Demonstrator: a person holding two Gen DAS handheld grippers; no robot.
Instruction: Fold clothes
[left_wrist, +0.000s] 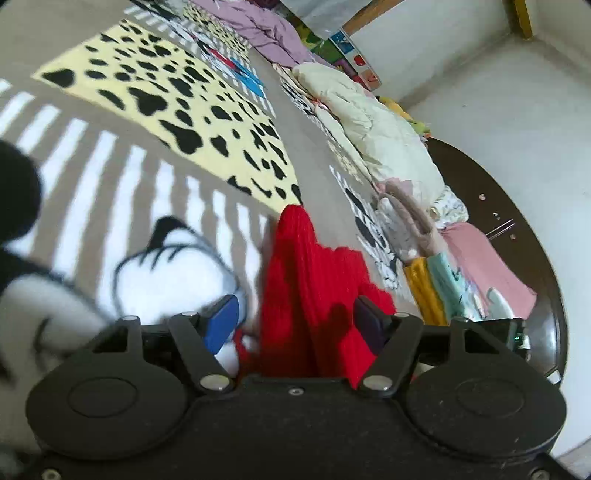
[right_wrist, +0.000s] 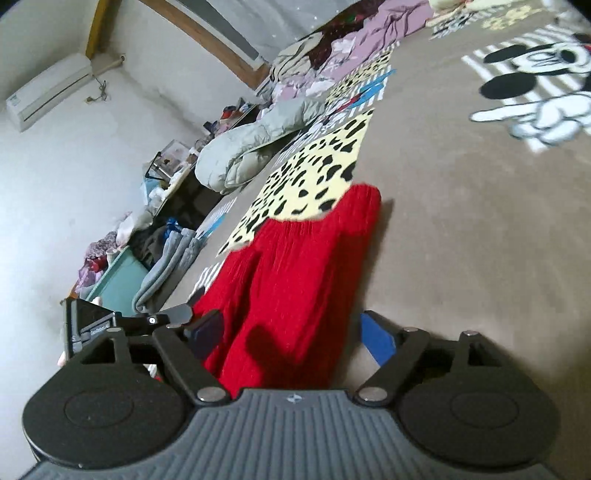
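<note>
A red ribbed knit garment (left_wrist: 310, 288) lies bunched on the brown printed bedspread (left_wrist: 317, 155). It runs back between the spread fingers of my left gripper (left_wrist: 295, 321), which is open; the cloth is not pinched. In the right wrist view the same red garment (right_wrist: 295, 280) stretches forward between the wide-apart fingers of my right gripper (right_wrist: 291, 332), also open. Part of the left gripper (right_wrist: 96, 325) shows at the left of that view, beside the garment's edge.
A cream quilt (left_wrist: 369, 118) and a pile of folded clothes (left_wrist: 454, 269) lie along the bed's right side by a dark round headboard (left_wrist: 532, 240). A grey-green quilt (right_wrist: 251, 147), purple bedding (right_wrist: 369, 40) and cluttered furniture (right_wrist: 162, 206) line the wall.
</note>
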